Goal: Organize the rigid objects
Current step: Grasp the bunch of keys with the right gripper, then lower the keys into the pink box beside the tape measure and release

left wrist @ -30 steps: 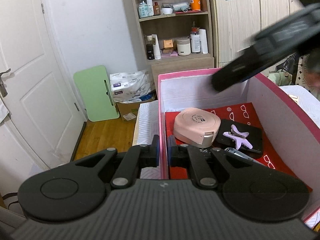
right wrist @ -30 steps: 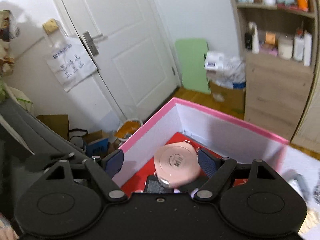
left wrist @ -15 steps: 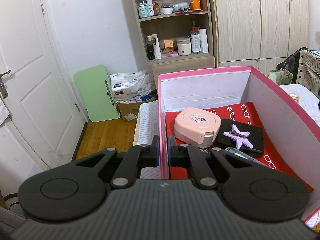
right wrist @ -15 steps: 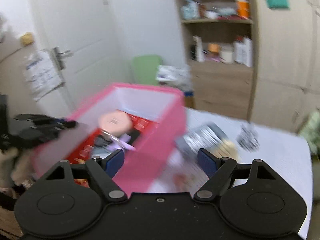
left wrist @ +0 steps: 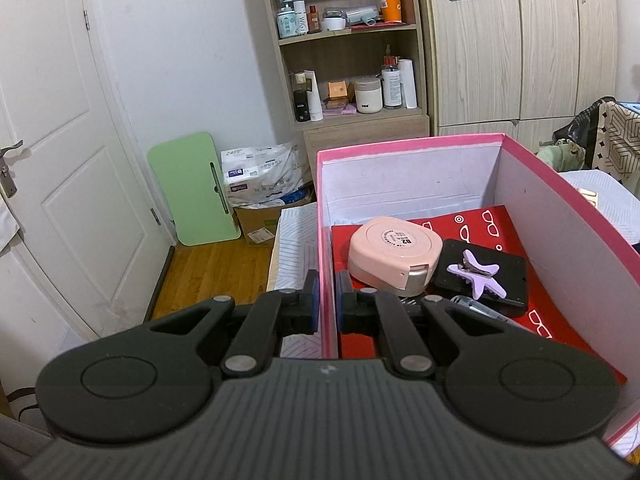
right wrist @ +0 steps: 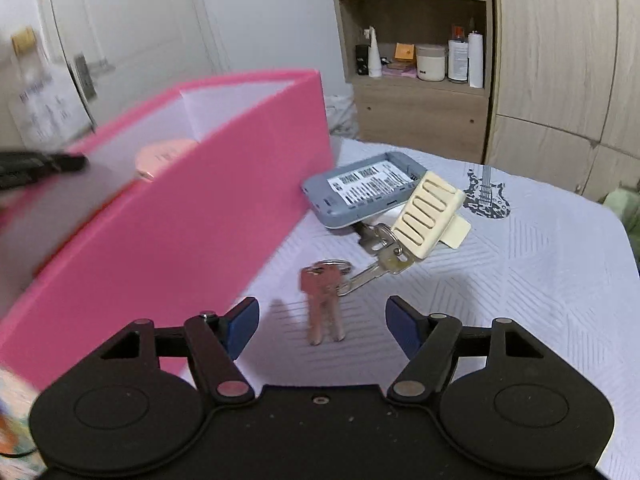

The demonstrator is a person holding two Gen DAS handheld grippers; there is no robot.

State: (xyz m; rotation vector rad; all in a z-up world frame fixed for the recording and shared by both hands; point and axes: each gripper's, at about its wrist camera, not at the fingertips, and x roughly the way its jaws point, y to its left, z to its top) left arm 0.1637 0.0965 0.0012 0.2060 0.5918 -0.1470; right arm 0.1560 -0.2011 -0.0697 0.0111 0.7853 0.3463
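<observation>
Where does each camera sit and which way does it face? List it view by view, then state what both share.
Left wrist: rides the left gripper, angled down into the open pink cardboard box; its own fingers clamp the box's near wall.
Right wrist: rides the right gripper, angled down at the copper-coloured keys on the white patterned cloth; its closing jaws touch nothing.
Shared: the box, the round pink case inside it, the wooden shelf unit.

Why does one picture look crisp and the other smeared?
Left wrist view: sharp, the pink box and lilac hair clip crisp, walls bowed by the fisheye lens. Right wrist view: motion-smeared, worst at the left edge; the keys look doubled.
</observation>
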